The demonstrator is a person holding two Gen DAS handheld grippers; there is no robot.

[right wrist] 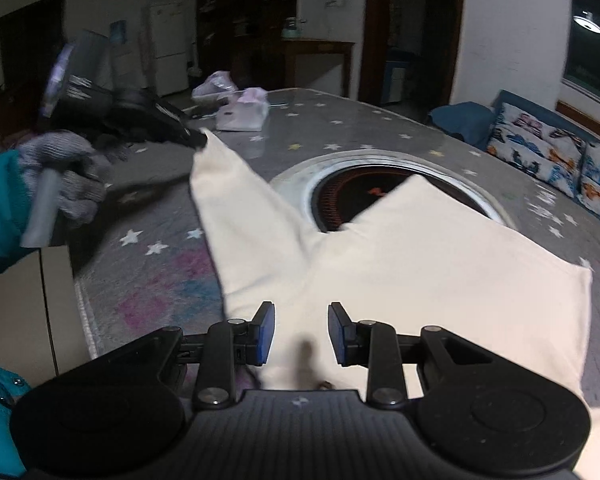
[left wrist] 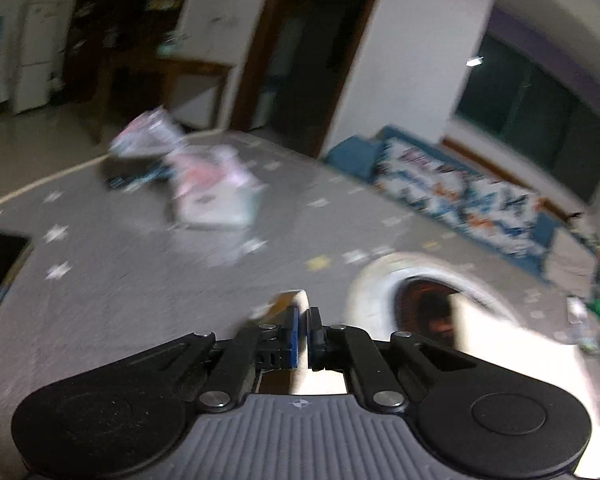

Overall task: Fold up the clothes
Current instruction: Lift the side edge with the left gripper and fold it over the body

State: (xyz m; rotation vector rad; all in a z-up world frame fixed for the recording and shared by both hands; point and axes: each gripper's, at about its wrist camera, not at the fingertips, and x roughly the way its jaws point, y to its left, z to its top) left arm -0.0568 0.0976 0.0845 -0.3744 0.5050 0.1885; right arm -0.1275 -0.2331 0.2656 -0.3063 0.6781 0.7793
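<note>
The plain cream cotton garment (right wrist: 412, 264) lay spread on the grey star-patterned tablecloth, covering part of the round burner recess. One long strip of it (right wrist: 236, 184) rose slantwise off the table, its tip pinched and lifted; its right edge lay flat.

A grey star-patterned tabletop (right wrist: 340, 128) carries a cream garment (right wrist: 420, 264), partly covering its round inset burner (right wrist: 364, 196), and tissue packs (right wrist: 242, 114).

Cream garment (right wrist: 400, 264), grey star-patterned tablecloth (right wrist: 308, 128)
</note>
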